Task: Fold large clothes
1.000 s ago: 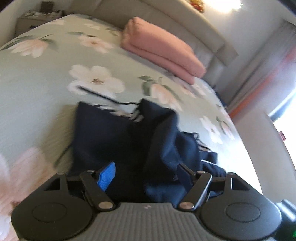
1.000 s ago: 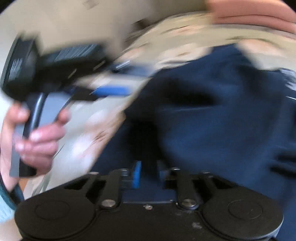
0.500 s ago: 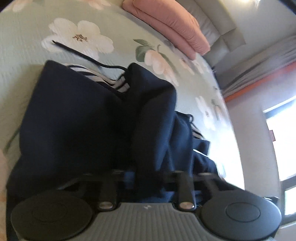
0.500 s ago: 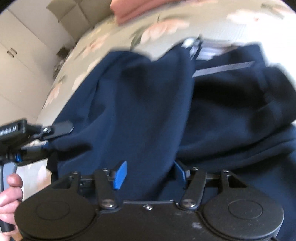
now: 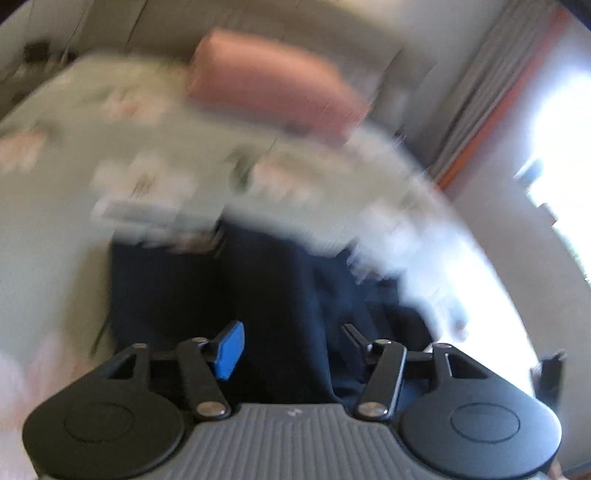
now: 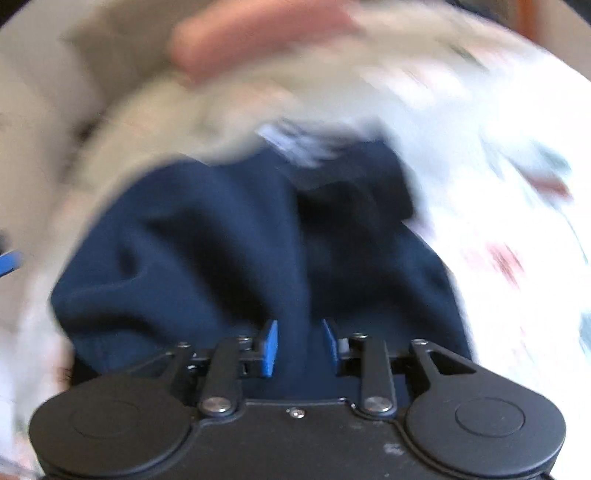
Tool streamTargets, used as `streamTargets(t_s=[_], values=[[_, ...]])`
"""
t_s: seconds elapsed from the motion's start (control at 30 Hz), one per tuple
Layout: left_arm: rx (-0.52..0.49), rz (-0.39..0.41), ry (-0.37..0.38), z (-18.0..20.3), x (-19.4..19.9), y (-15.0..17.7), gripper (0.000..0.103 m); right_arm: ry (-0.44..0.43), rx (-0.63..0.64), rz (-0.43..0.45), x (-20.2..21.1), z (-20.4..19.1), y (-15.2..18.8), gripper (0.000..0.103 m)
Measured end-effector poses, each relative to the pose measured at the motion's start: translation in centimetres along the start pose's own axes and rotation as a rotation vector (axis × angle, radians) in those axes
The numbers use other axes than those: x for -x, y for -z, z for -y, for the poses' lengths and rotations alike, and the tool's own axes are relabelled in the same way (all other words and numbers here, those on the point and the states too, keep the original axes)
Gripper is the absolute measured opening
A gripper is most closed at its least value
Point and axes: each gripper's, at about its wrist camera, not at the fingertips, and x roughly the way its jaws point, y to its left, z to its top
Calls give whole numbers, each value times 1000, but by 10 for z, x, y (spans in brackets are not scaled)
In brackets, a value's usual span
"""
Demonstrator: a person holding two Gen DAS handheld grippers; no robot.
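Observation:
A dark navy garment (image 5: 258,295) lies crumpled on the floral bed sheet (image 5: 74,177); both views are motion-blurred. My left gripper (image 5: 291,343) is open, its blue pads wide apart, just above the near edge of the garment. In the right wrist view the same garment (image 6: 221,251) fills the middle. My right gripper (image 6: 299,343) has its blue pads partly closed with a fold of navy cloth between them; the blur hides whether they pinch it.
A folded pink blanket (image 5: 273,85) lies at the head of the bed, also in the right wrist view (image 6: 258,33). Grey curtains (image 5: 480,92) and a bright window are at the right. The bed's right edge curves close to the garment.
My left gripper went from shut in the cloth to open and pulled back. My right gripper's pads narrowed around a fold. Both cameras are swinging quickly.

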Motion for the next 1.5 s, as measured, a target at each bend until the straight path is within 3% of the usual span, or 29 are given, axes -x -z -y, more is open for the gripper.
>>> streamTargets(t_s=[0.03, 0.13, 0.17, 0.2, 0.27, 0.3, 0.4, 0.47, 0.5, 0.53, 0.57, 0.63, 0.77, 0.87, 0.9, 0.93, 0.97, 1.0, 1.07, 1.13, 1.27, 1.33, 1.4, 1.43, 1.47, 1.5], values=[[24, -40, 1, -6, -8, 8, 54, 3, -27, -1, 4, 7, 3, 37], [62, -60, 43, -14, -16, 22, 54, -85, -2, 31, 12, -5, -1, 39], [71, -60, 48, -14, -20, 24, 54, -131, 32, 32, 12, -21, -4, 48], [78, -62, 47, -14, -25, 24, 54, -180, 63, 34, 11, -35, -7, 64], [89, -77, 47, -15, -33, 23, 54, -251, 119, 55, 8, -70, -18, 74], [92, -83, 53, -13, -34, 25, 54, -272, 145, 56, 4, -85, -23, 74], [87, -87, 82, -8, -39, 27, 54, -253, 200, 50, -16, -121, -34, 78], [76, -92, 86, -8, -42, 30, 54, -235, 200, -27, -39, -131, -36, 78], [72, -95, 86, -8, -43, 32, 54, -225, 196, -74, -51, -135, -37, 69], [71, -100, 87, -7, -44, 32, 54, -222, 195, -102, -61, -137, -38, 52], [71, -105, 89, -7, -46, 33, 54, -243, 195, -100, -61, -137, -38, 12], [67, -104, 89, -5, -47, 34, 54, -267, 231, 3, -31, -135, -34, 9], [51, -79, 100, 0, -41, 33, 54, -142, 307, 274, 47, -119, -26, 8], [41, -70, 98, 3, -42, 33, 55, -70, 306, 309, 63, -97, -14, 8], [49, -74, 101, 3, -45, 33, 56, -88, 288, 257, 56, -90, -10, 11], [58, -79, 102, 3, -47, 33, 57, -110, 259, 151, 39, -81, -5, 17], [71, -89, 102, 2, -50, 36, 57, -123, 239, 33, 18, -76, 1, 47], [81, -99, 102, 0, -55, 37, 57, -111, 209, -68, -3, -68, 10, 57], [110, -123, 90, -4, -63, 42, 57, -73, 133, -134, -22, -51, 20, 58], [145, -129, 110, -11, -65, 44, 57, -107, 70, -95, -10, -43, 16, 58], [286, -72, 196, -28, -59, 44, 61, -122, 75, 41, 20, -46, 5, 57], [333, -74, 195, -31, -66, 41, 63, -115, 77, 86, 23, -50, -1, 58], [329, -141, 156, -28, -86, 38, 63, -48, 83, 74, 7, -53, -10, 58], [315, -190, 138, -26, -99, 39, 57, -31, 72, 52, -3, -47, -9, 59], [320, -224, 120, -24, -109, 43, 30, -37, 43, 0, -20, -45, -9, 59], [329, -246, 121, -24, -116, 47, 10, -62, 9, -55, -33, -43, -7, 59]])
